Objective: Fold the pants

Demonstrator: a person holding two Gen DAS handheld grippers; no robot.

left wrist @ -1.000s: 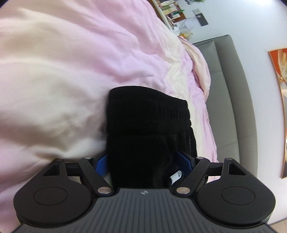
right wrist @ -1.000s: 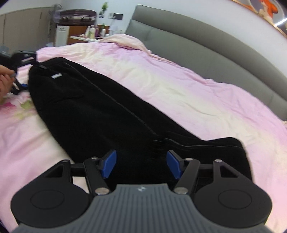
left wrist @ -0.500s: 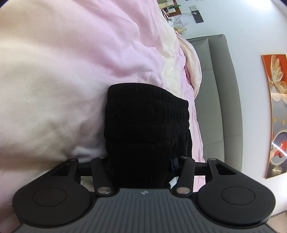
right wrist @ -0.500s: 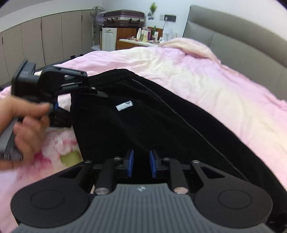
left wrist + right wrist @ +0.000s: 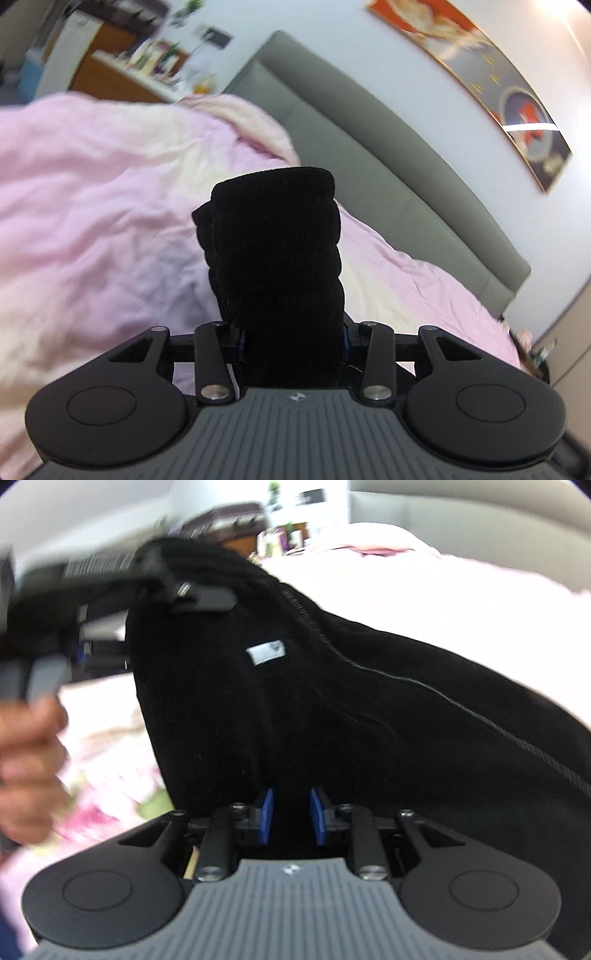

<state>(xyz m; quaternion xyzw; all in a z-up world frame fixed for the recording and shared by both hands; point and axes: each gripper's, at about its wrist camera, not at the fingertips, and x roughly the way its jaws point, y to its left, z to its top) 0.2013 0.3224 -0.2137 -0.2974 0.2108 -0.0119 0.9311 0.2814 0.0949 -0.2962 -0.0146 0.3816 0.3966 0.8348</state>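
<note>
The black pants lie on a pink bed and are lifted at the waist end. My left gripper is shut on the ribbed black waistband, which sticks up between its fingers. In the right wrist view the left gripper shows at the upper left, holding the waistband corner in the air, with the person's hand below it. My right gripper is shut on the pants' edge, its blue pads pinching black fabric. A white label shows on the pants.
The pink and cream duvet covers the bed. A grey padded headboard runs behind it. A framed picture hangs on the wall. A cluttered desk stands at the far left.
Both grippers closed on the pants, the left on the waistband and the right on the edge. They have since lifted the waist end off the bed, and both views swung upward.
</note>
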